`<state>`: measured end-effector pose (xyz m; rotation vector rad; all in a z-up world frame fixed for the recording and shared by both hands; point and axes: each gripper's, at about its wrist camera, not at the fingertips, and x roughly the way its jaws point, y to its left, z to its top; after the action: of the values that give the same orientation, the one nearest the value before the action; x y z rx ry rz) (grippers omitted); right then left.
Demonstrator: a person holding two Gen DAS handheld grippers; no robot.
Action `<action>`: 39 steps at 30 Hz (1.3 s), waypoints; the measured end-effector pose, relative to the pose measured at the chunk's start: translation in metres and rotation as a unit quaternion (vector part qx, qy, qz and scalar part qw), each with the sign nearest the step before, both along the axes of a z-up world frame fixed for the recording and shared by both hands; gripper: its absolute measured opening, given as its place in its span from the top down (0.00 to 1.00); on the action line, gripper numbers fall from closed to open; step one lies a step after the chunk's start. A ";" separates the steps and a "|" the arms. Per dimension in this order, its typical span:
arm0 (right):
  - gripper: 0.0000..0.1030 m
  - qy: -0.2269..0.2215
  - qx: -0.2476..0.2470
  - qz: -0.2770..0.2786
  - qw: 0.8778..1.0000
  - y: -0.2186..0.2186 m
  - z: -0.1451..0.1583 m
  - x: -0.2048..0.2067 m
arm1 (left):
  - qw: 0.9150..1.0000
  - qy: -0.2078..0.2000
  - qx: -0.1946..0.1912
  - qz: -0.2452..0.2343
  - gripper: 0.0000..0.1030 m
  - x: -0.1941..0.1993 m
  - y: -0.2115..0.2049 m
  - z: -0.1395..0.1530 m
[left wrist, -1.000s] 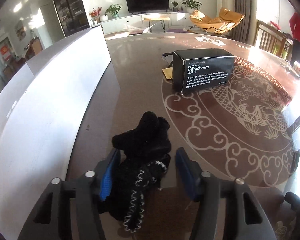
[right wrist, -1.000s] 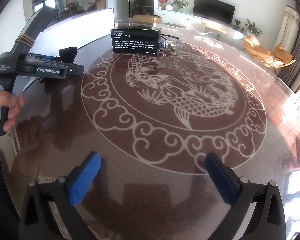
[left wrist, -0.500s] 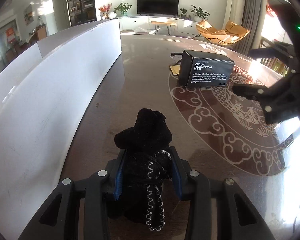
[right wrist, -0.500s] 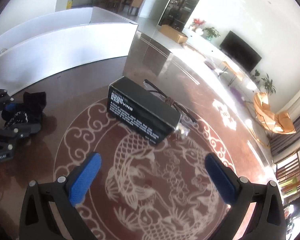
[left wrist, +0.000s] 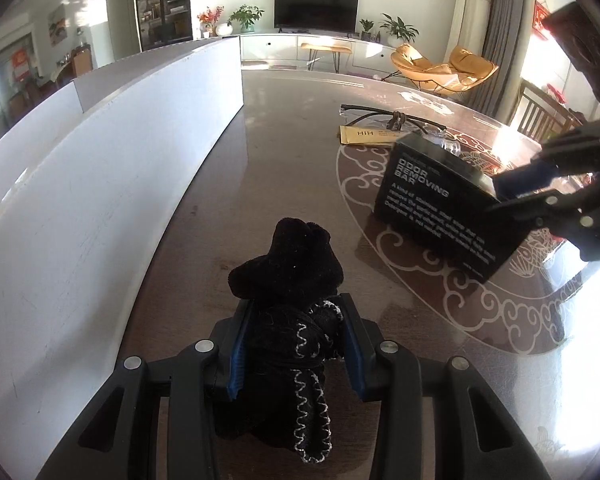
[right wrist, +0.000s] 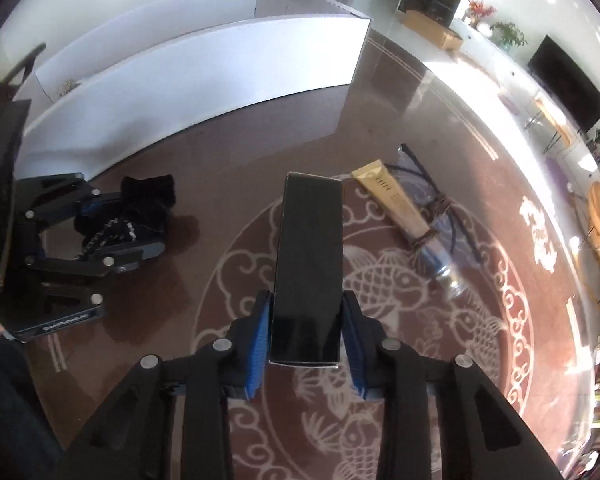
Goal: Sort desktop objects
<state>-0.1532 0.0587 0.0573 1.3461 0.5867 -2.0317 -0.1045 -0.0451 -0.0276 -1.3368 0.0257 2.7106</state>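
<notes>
In the lower middle of the left wrist view, the left claw (left wrist: 292,344) is clamped on a black knitted cloth (left wrist: 288,280) with white stitching, which rests on the brown worktop (left wrist: 284,120) just beside the white partition (left wrist: 100,184). The cloth is soft and light; it is expected to fold and hang when it is lifted, so a hold around its thick middle is the safer one.

In the lower middle of the right wrist view, the right claw (right wrist: 305,344) is closing on the near end of a black box (right wrist: 310,256), and its blue pads already sit against the two long sides. The box looks like stiff, smooth cardboard, probably light; because it is taken at one end only, it may tilt or slip, and a hold nearer its middle would be steadier.

To the right of the box, a gold packet (right wrist: 392,200) and a pair of glasses (right wrist: 440,204) lie on the worktop. A clear object beside them is too blurred to be named.
</notes>
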 end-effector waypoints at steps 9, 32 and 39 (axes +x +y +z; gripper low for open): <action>0.26 -0.102 -0.181 -0.267 0.941 0.149 -0.031 0.040 | 1.000 0.000 -0.002 -0.001 0.61 0.006 -0.006 0.001; 0.00 0.083 -0.059 -0.251 0.963 0.062 -0.063 0.039 | 1.000 -0.020 -0.014 0.000 0.18 0.005 -0.004 -0.001; 0.00 0.084 -0.059 -0.250 0.963 0.062 -0.063 0.038 | 0.999 -0.033 -0.025 -0.003 0.01 0.001 0.001 -0.006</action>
<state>-0.1153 0.1202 -0.0058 1.3552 0.1970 -2.5603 -0.1037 -0.0442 -0.0335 -1.4355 0.0913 2.6764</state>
